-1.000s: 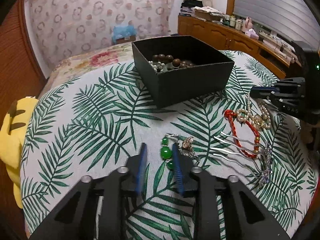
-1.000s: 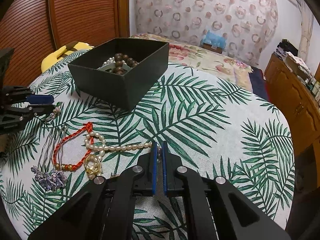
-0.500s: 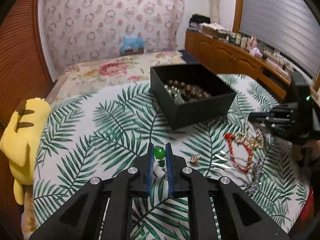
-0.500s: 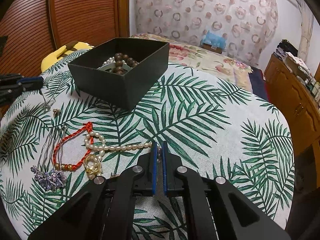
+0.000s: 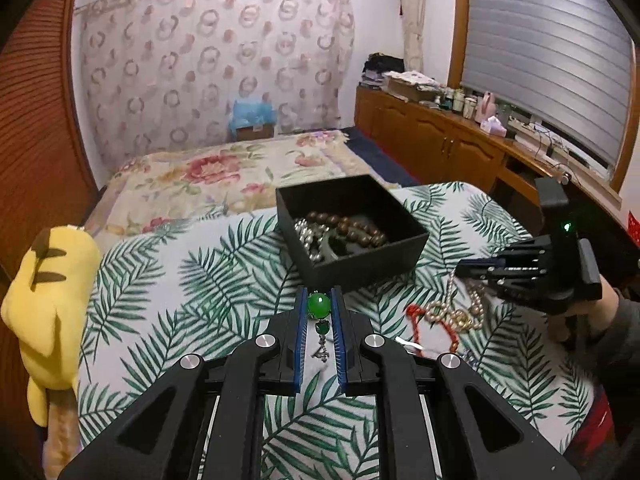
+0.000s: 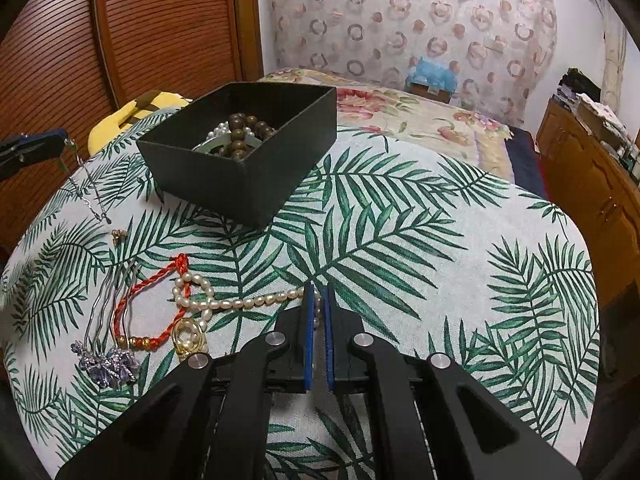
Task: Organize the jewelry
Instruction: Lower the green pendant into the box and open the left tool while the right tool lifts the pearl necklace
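My left gripper (image 5: 319,307) pinches the green pendant (image 5: 319,305) just short of the black box (image 5: 404,254) — right gripper (image 6: 318,307) clamps the pearl strand (image 6: 240,303) beyond it

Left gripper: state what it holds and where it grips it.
The left gripper is shut on the green pendant necklace, pinching the large round green stone between its fingertips; the smaller green piece and silver chain hang below, clear of the table.

Bench (image 6: 440,240) covered by palm-leaf cloth. Black box (image 6: 248,160) set on it. Laid beside box: pearl necklace (image 6: 224,300), red cord bracelet (image 6: 152,304), silver hairpins (image 6: 104,320), gold ring (image 6: 188,336), small earring (image 6: 118,233).
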The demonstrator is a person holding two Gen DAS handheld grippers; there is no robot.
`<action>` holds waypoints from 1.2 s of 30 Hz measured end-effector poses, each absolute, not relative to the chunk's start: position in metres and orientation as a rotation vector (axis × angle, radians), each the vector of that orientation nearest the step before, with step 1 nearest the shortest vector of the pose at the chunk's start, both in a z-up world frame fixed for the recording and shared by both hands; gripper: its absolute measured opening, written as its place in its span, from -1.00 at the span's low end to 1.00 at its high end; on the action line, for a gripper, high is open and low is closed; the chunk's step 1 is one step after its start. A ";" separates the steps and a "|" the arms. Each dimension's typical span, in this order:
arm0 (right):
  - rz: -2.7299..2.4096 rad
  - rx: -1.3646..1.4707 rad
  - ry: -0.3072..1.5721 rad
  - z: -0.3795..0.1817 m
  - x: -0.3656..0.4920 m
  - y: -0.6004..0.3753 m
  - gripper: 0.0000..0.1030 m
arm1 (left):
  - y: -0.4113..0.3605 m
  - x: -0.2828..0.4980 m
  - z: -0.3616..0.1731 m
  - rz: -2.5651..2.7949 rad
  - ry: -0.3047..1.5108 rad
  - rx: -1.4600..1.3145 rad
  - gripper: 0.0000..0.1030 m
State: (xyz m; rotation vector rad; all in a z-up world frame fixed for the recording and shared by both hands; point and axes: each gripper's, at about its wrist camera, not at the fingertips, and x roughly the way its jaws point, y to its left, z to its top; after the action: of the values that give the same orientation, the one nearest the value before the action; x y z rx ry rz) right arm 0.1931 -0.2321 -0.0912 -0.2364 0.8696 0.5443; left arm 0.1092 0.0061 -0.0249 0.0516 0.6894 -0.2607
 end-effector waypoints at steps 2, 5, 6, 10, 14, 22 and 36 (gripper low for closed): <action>0.547 -0.226 0.848 -0.083 0.191 -0.232 -0.90 | 0.005 0.110 -0.020 -0.266 0.680 0.055 -0.80; 0.561 -0.218 0.793 -0.059 0.184 -0.230 -0.90 | 0.004 0.110 -0.012 -0.268 0.662 0.061 -0.80; 0.566 -0.222 0.769 -0.047 0.181 -0.228 -0.90 | 0.003 0.110 -0.008 -0.268 0.656 0.063 -0.80; 0.577 -0.237 0.700 -0.013 0.171 -0.222 -0.90 | 0.002 0.111 0.003 -0.271 0.635 0.063 -0.80; 0.582 -0.244 0.640 0.018 0.167 -0.220 -0.90 | -0.001 0.113 0.011 -0.277 0.621 0.070 -0.80; 0.588 -0.259 0.561 0.060 0.164 -0.213 -0.90 | -0.004 0.121 0.024 -0.282 0.597 0.075 -0.80; 0.582 -0.284 0.443 0.120 0.172 -0.198 -0.90 | -0.013 0.154 0.036 -0.261 0.585 0.116 -0.80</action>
State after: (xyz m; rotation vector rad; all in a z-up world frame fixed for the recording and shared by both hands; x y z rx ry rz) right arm 0.1717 -0.1979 0.1198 -0.2836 0.4427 0.5820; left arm 0.1537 -0.0126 0.0357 0.1161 0.5854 -0.2614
